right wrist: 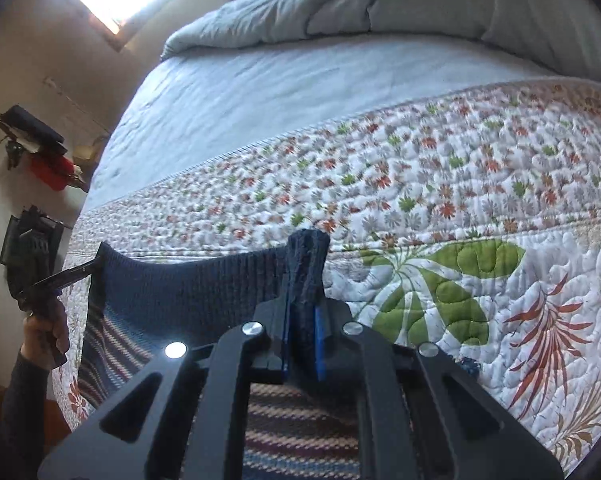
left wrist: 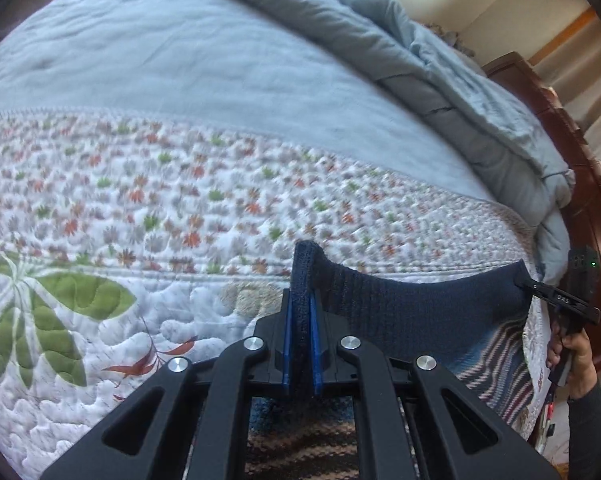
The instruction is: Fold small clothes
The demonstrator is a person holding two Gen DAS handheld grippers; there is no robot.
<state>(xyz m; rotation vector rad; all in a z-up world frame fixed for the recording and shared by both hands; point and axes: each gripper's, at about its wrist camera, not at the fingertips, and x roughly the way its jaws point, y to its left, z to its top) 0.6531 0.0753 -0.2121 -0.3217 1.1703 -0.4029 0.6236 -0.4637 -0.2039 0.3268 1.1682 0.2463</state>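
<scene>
While I hold the knitted garment (left wrist: 412, 312) up over the quilt (left wrist: 100, 208), both of my grippers are clamped on its dark blue ribbed edge, one at each end. My left gripper (left wrist: 300, 320) has its blue pads pressed tight on a bunched corner of the band, with a tuft of knit poking up past the fingertips. My right gripper (right wrist: 302, 312) is pinched the same way on the opposite corner, no gap showing between the pads beyond the cloth itself.

What matters for the coming move is that the band runs sideways between my two hands, stretched in a shallow sag, and the striped body hangs down from it toward me and below the fingers. So the long held edge lies across the bed, parallel to the quilt's floral border, and the quilt lies ahead and beneath. Neither hand is nearer; each owns one end. I judge the next step is to lower the garment forward onto the quilt and lay it flat, keeping the two corners level so it does not skew.

From the left wrist I see my right gripper (left wrist: 560, 300) edge-on at the far corner, its fingers closed on the band, and my right hand (left wrist: 572, 352) below it. From the right wrist I see the mirror: my left gripper (right wrist: 76, 272) biting the other corner. Only the right view shows the shelf (right wrist: 32, 136) on the wall; only the left shows the wooden headboard (left wrist: 580, 184) behind the grey duvet (left wrist: 440, 92).
</scene>
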